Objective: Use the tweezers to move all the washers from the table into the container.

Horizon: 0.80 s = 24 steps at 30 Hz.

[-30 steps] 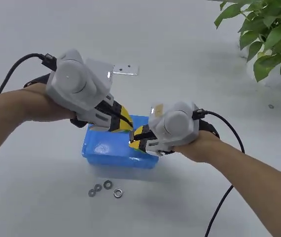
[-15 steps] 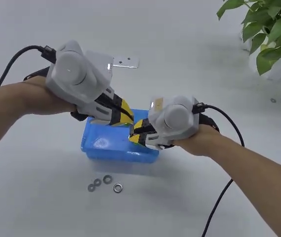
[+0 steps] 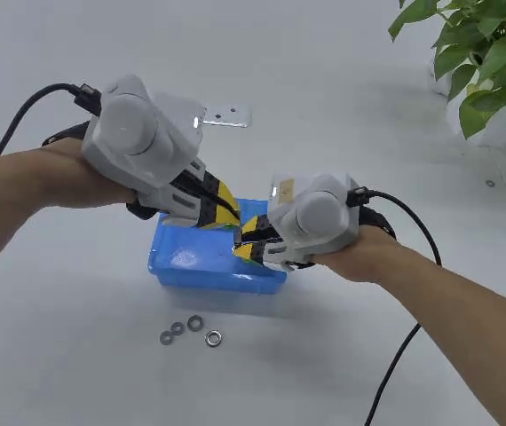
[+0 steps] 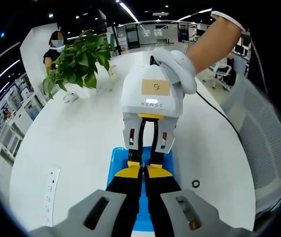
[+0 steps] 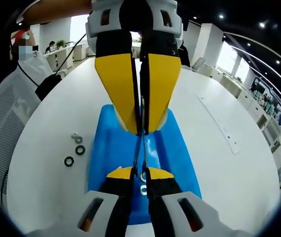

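The blue container sits mid-table. Both grippers meet tip to tip above it. My left gripper comes in from the left with its yellow jaws shut on thin metal tweezers. My right gripper faces it from the right, its jaws closed around the tweezers' lower end. In the right gripper view a small washer lies on the container floor near the tweezers' tip. Several washers lie on the table in front of the container, also seen as washers to its side.
A small metal plate with holes lies behind the container. A potted plant stands at the far right. Cables trail from both grippers. One washer rests on the table beside the container.
The head camera has shifted a little. Both grippers stay tip to tip over the container and the washers on the table have not moved.
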{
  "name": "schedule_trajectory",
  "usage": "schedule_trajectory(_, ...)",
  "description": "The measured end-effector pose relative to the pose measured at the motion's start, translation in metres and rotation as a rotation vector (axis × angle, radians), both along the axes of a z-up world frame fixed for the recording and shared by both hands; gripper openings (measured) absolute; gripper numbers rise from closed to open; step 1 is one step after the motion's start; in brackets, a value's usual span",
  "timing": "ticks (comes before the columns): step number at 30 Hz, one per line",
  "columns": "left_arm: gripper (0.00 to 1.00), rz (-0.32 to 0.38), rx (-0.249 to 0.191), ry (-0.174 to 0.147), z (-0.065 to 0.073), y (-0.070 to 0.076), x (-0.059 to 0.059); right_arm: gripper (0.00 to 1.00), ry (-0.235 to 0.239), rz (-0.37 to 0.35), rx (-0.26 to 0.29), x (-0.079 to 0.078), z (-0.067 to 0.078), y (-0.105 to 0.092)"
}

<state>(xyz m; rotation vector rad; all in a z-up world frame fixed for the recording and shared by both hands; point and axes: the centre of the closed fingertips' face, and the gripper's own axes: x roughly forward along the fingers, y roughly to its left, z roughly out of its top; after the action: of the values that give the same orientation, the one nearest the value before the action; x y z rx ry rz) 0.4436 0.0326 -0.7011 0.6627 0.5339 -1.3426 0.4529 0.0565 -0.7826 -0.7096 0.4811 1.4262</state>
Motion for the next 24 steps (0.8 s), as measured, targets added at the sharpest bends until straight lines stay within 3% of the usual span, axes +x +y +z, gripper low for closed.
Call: schedule_trajectory(24,0.06,-0.002,0.003,-0.047,0.041,0.001,-0.031,0.11,-0.062,0.01,0.016,-0.025,0.041,0.001)
